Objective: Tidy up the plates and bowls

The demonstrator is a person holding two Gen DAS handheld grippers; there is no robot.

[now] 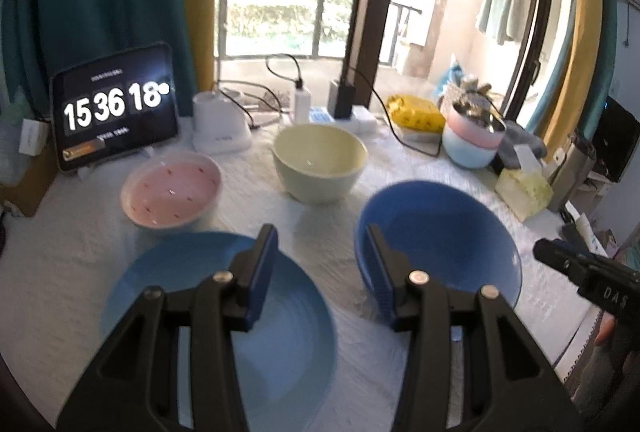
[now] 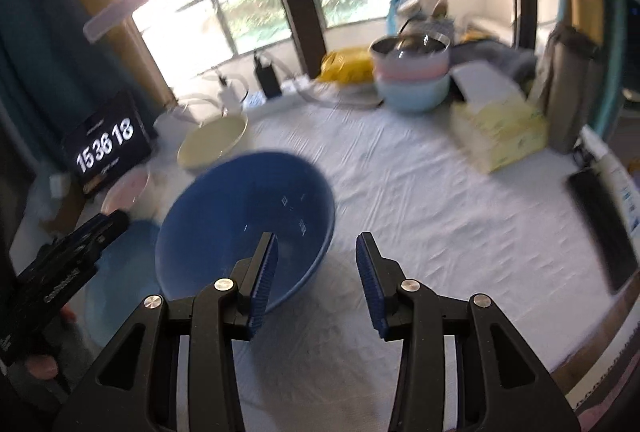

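The right gripper [image 2: 316,280] hangs spread and empty, the dark blue bowl [image 2: 244,224] at its ten o'clock on the table [image 2: 420,200]. The left gripper [image 1: 320,272] is spread too, holding nothing, above the gap between the light blue plate [image 1: 280,352] and that bowl. Pink bowl [image 1: 172,188] and cream bowl [image 1: 320,160] sit apart at eleven and twelve, seemingly awaiting stacking.
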